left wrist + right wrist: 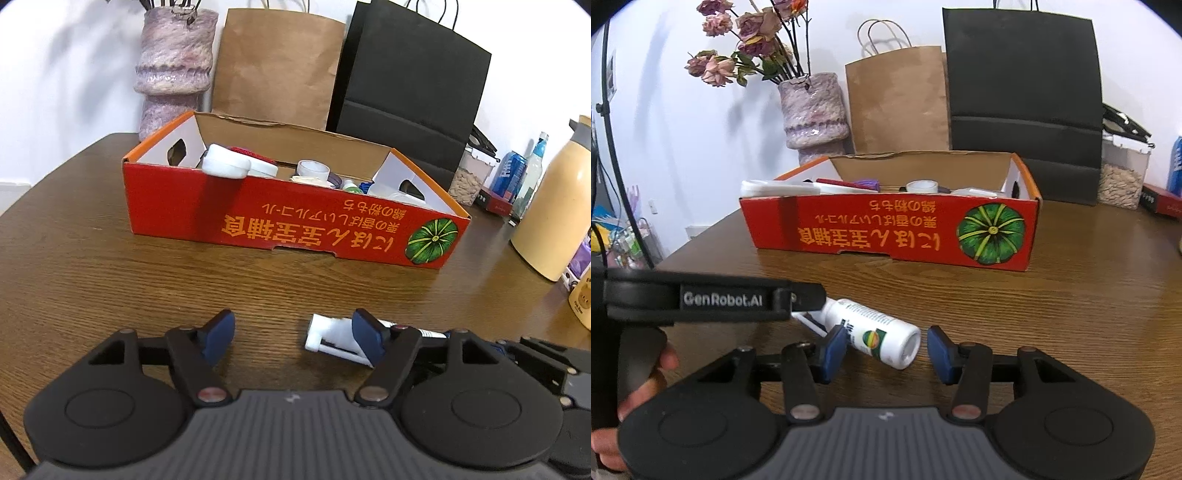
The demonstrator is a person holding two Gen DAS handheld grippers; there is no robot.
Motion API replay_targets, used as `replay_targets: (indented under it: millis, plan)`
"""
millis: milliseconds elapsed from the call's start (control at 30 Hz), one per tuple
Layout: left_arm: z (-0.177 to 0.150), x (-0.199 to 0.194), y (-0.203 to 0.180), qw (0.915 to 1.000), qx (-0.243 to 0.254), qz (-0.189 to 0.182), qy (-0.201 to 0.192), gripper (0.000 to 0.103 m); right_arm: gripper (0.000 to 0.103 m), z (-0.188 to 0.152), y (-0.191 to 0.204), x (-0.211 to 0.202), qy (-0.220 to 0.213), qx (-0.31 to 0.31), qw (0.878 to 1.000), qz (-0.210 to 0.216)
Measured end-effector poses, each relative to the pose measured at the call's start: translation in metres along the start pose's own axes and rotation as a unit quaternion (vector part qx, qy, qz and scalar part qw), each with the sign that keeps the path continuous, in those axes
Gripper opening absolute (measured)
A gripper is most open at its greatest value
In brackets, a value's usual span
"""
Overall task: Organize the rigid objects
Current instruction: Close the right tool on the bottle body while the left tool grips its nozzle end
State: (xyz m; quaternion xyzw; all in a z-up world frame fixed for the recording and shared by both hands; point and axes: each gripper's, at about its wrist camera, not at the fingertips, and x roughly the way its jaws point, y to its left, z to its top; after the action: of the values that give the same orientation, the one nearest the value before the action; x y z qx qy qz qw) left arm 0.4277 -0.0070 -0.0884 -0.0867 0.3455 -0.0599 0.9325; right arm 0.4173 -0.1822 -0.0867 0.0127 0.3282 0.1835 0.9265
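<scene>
A red cardboard box (295,225) stands on the wooden table and holds several white containers; it also shows in the right wrist view (886,229). A white container (225,162) rests on its front left rim. A white tube (332,336) lies on the table just right of my left gripper (295,338), which is open and empty. A white bottle (875,332) with a green label lies on its side between the pads of my right gripper (886,352), which is open around it. The left gripper's body (701,299) sits to the left in the right wrist view.
A pink vase (812,110) with dried flowers, a brown paper bag (897,99) and a black bag (1023,99) stand behind the box. A cream jug (554,206), a bottle (533,173), a blue can (511,173) and a grain jar (467,181) stand at the right.
</scene>
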Motion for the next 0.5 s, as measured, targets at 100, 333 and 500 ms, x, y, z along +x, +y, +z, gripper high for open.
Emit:
replay_targets:
  millis: [100,333,500]
  plan:
    - [0.001,0.003,-0.001,1.0000,0.001,-0.009,0.003,0.075,0.031,-0.001,0.000,0.000,0.004,0.001,1.000,-0.010]
    - [0.006,0.011,-0.001,0.9999,-0.006,-0.012,0.002,0.077,0.029,0.000,-0.004,0.004,0.008,0.013,1.000,-0.009]
    - [0.009,0.016,-0.003,0.9999,-0.002,-0.014,0.002,0.077,0.029,0.002,-0.005,0.008,0.006,0.016,1.000,-0.014]
